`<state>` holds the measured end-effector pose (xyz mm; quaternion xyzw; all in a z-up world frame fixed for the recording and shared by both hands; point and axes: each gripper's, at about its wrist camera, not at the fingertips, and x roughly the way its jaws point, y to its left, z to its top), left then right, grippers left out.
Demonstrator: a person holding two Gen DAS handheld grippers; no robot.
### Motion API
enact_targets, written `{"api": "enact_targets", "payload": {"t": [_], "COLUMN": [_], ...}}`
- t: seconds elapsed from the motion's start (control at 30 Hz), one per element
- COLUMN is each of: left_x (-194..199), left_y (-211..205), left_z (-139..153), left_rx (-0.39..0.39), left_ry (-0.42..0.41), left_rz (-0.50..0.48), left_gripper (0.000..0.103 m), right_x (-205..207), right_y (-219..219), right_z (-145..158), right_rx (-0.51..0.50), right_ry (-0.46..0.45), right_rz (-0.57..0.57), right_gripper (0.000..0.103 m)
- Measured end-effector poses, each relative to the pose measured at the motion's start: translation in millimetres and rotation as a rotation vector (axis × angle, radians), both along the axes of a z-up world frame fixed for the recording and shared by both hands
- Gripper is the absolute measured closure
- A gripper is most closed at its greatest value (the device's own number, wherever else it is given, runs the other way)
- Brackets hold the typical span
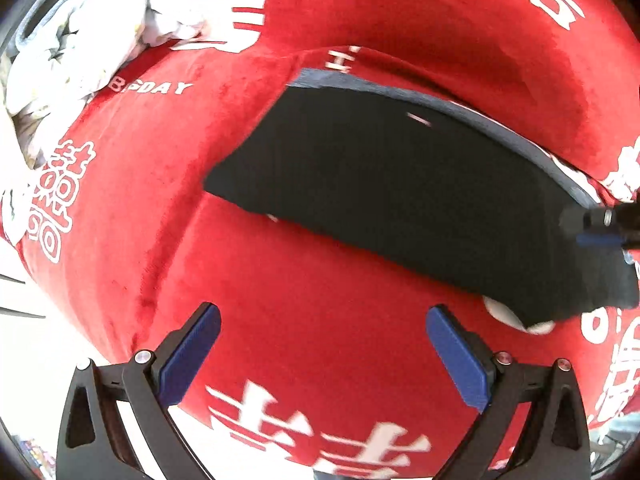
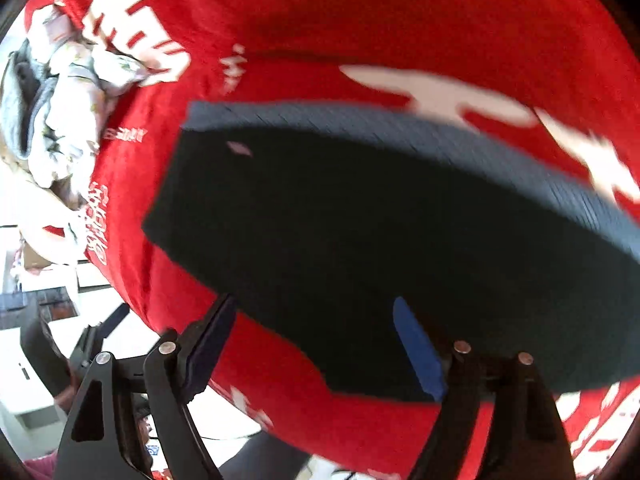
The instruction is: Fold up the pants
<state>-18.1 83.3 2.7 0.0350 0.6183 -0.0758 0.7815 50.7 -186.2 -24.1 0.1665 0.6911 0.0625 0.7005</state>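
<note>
The dark navy pants [image 1: 384,184] lie folded flat as a long rectangle on a red blanket [image 1: 280,312] with white characters. My left gripper [image 1: 322,316] is open and empty, just short of the pants' near edge. My right gripper [image 2: 314,308] is open, its blue pads [image 2: 416,344] over the near edge of the pants [image 2: 360,220], gripping nothing. The right gripper also shows at the right edge of the left wrist view [image 1: 604,228], at the pants' end.
A crumpled pile of pale patterned and grey clothes [image 1: 80,32] lies at the far left of the blanket, also in the right wrist view [image 2: 68,92]. Beyond the blanket's left edge there is white floor and furniture [image 2: 36,280].
</note>
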Motion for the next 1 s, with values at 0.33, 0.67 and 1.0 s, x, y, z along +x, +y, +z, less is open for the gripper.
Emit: {"api": "enact_targets", "payload": {"t": [0.33,0.67,1.0], "left_x": [-35.4,-51.1,-65.9], "left_y": [-47.6,-61.6,-51.1], "left_z": [-0.7,-5.2,10.0], "left_rx": [-0.063,-0.028,-0.050], "left_ry": [0.090,0.147,0.102], "left_rz": [-0.072,-0.072,0.011], "left_gripper": [0.000,0.000,0.000], "right_x": [-60.9,-85.7,-83.8], "right_y": [-25.6,-37.3,-53.1], "right_z": [-6.2,-23.9,-17.8], "right_rx": [-0.036,-0.018,-0.025], "right_ry": [0.031,0.127,0.090], "right_rz": [-0.083,-0.143,-0.169], "right_gripper": [0.000,0.000,0.000]}}
